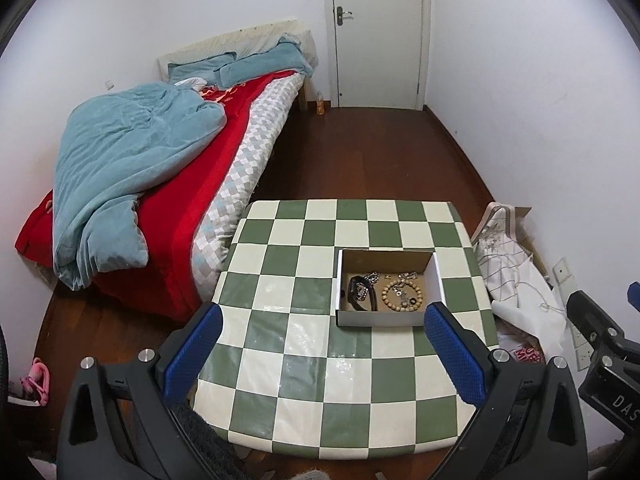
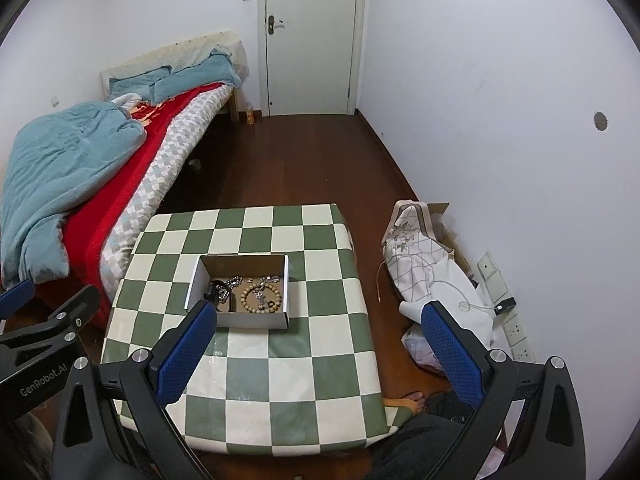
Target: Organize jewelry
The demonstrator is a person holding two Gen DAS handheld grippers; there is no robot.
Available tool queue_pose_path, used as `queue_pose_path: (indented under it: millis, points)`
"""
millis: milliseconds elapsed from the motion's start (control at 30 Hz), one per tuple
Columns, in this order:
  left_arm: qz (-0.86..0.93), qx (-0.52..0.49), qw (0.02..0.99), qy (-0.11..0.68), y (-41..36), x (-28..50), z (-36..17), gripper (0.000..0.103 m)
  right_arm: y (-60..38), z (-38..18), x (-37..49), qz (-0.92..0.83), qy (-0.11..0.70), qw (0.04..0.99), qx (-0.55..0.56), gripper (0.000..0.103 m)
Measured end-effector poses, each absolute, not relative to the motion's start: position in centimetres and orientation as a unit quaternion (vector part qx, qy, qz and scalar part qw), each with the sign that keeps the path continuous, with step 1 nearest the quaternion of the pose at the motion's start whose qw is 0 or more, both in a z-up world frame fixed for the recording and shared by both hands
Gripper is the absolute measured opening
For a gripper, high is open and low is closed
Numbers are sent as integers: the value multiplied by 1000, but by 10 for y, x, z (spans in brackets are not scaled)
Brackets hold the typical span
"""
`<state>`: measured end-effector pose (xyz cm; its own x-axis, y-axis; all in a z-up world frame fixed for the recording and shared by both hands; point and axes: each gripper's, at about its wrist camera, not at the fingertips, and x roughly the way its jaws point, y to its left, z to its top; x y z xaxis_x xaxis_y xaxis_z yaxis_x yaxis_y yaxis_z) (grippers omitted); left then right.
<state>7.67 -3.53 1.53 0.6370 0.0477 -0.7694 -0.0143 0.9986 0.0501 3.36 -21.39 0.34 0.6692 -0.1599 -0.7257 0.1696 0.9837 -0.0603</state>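
Reading "GenRobot.AI", the left claw [image 2: 24, 292] hangs beside the table [image 2: 248, 380].

Both wrist fisheyes look down from high above the near edge of the checkered table [image 1: 280, 360], facing the white door [image 1: 378, 32] at the far wall. The left view sits further left, so the cardboard box [image 1: 386, 320] falls right of centre. In the right view the box [image 2: 256, 319] falls left; both share the bed [image 2: 100, 184].
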Motion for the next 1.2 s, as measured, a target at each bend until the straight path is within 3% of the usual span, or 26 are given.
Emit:
queue_pose_path:
  millis: [1200]
  points:
    - [12,25,893,448,-31,102,1,103,-207,-28,76,-72,440,895,1,103]
